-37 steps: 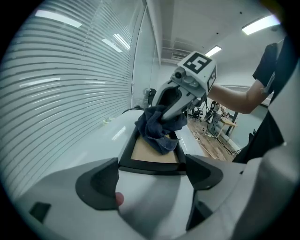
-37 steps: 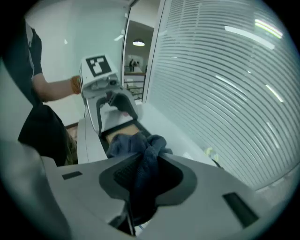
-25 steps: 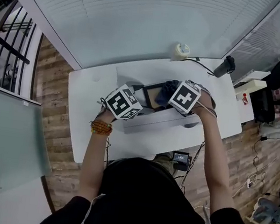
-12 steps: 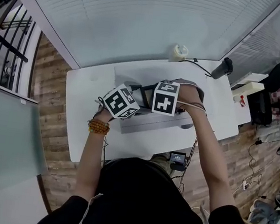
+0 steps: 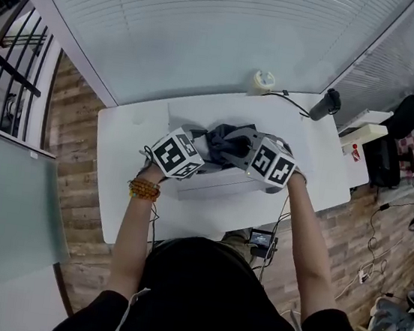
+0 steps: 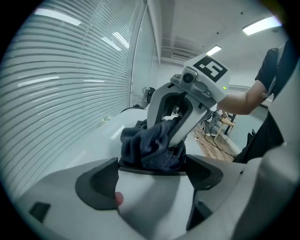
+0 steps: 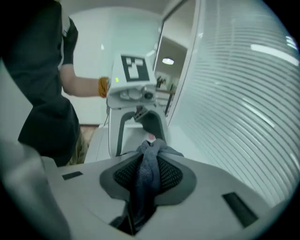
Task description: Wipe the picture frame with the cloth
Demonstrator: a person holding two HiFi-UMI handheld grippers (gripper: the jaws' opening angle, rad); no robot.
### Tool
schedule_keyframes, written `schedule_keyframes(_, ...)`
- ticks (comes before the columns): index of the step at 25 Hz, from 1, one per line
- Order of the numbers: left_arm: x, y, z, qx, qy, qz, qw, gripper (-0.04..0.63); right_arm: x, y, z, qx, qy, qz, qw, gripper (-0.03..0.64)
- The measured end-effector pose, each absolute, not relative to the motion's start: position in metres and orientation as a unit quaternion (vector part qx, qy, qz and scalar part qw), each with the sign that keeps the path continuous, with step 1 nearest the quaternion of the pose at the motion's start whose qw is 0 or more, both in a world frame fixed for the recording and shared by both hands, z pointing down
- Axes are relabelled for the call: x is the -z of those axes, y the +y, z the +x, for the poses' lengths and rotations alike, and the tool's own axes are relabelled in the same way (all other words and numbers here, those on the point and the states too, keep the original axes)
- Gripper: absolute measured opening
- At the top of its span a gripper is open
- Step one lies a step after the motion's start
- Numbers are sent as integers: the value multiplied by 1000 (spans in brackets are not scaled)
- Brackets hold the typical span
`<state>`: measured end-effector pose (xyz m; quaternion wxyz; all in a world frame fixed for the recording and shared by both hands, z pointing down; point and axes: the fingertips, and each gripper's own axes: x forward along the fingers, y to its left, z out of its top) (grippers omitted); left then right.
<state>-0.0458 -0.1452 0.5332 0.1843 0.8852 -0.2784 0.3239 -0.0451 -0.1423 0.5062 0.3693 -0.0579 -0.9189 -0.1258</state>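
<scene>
My left gripper (image 5: 203, 148) holds the picture frame (image 6: 152, 197) still over the table; its jaws (image 6: 152, 177) are shut on the frame's pale panel just under its dark top edge. A dark blue-grey cloth (image 5: 222, 142) is bunched on that edge and hides most of the frame in the head view. My right gripper (image 5: 235, 145) faces the left one from the right. Its mesh pads (image 7: 171, 174) pinch the cloth (image 7: 146, 171), and its jaws (image 7: 149, 158) have just opened slightly with the cloth still between them. In the left gripper view the right gripper (image 6: 174, 137) presses the cloth (image 6: 143, 146) onto the frame.
The white table (image 5: 124, 188) stands against a wall of blinds. A long white box (image 5: 219, 185) lies under the grippers. A small round tub (image 5: 264, 78) and a black cylinder (image 5: 327, 103) with a cable sit at the far edge. A small device (image 5: 262, 238) hangs at the near edge.
The right gripper swept left across the frame, then back right and nearer, rolling as it went. The cloth now covers the frame's middle, where the tan picture showed. The left gripper stayed put.
</scene>
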Motion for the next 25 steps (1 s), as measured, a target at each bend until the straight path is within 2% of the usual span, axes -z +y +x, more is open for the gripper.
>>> schedule_keyframes(2,-534,-143,-43,-324,-274,887,182,454,-488,-147,-27,102,-947,-29,304,67)
schedule_keyframes(3,-534,-144,-43,-325,-272,887,181,454,-484,-150,-13,103,-945,-19,310,67)
schedule_keyframes(7,-532,-144,-47,-329,-269,887,183,454,-500,-166,45,161,-877,-34,452,71)
schedule_keyframes(8,-532,-144,-47,-329,-270,886,183,454,-505,-165,50,160,-867,-51,469,77)
schedule_keyframes(10,-533,-144,-47,-327,-271,887,183,454,-516,-160,50,151,-858,-95,482,166)
schedule_keyframes(12,-532,-144,-45,-327,-270,887,183,454,-528,-154,44,142,-841,-128,506,211)
schedule_keyframes(17,-531,-145,-44,-326,-271,888,181,454,-541,-146,34,110,-805,-183,554,216)
schedule_keyframes(21,-531,-145,-45,-329,-270,886,182,454,-540,-139,26,104,-814,-207,533,191)
schedule_keyframes(25,-531,-145,-45,-330,-268,886,182,454,-532,-108,-16,63,-874,-222,428,124)
